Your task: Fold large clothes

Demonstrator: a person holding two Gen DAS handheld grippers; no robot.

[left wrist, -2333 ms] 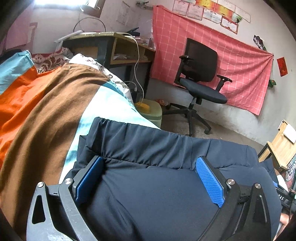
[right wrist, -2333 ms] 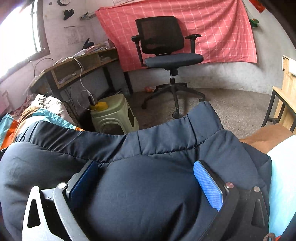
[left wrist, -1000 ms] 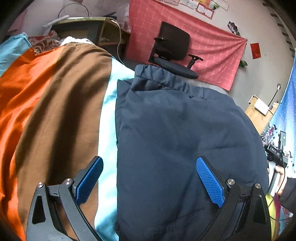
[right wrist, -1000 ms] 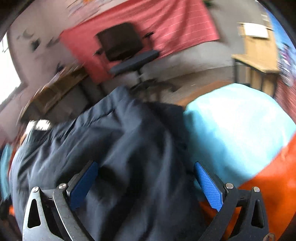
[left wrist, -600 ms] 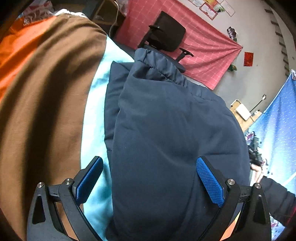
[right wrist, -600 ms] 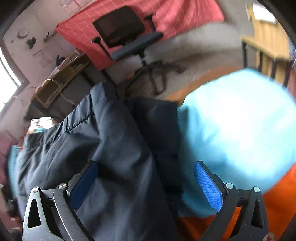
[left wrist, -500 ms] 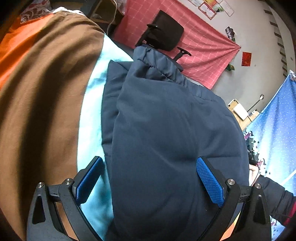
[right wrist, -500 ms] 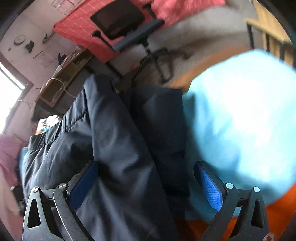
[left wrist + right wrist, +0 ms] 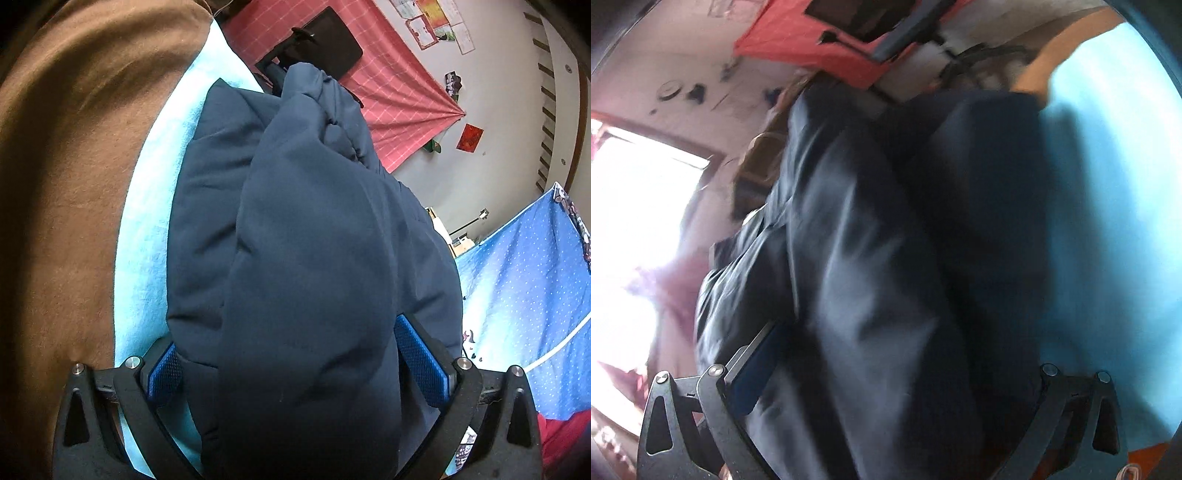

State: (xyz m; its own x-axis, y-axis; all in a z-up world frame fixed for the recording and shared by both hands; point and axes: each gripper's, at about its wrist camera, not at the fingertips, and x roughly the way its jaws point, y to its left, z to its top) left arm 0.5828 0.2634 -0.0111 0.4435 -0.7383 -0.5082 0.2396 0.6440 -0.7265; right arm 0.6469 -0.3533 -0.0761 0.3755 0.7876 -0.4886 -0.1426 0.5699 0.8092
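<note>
A bulky dark navy padded jacket [image 9: 306,258] lies folded on the bed's brown and light blue bedsheet [image 9: 144,229]. My left gripper [image 9: 295,362] stands wide open, its blue pads [image 9: 421,358] on either side of the jacket's near bulge. The jacket bulges up between the jaws. In the blurred right wrist view the same jacket [image 9: 886,277] fills the middle. My right gripper [image 9: 890,373] is also wide open around it, with the left pad [image 9: 753,369] showing and the right pad hidden by fabric.
A black office chair [image 9: 325,40] stands before a red checked wall cloth [image 9: 402,96] beyond the bed. A blue dotted sheet [image 9: 524,295] hangs at right. A bright window [image 9: 631,206] is at left in the right wrist view.
Both grippers dropped down and forward over the jacket, so its bulge now sits between their open jaws. The right wrist view has swung and blurred.
</note>
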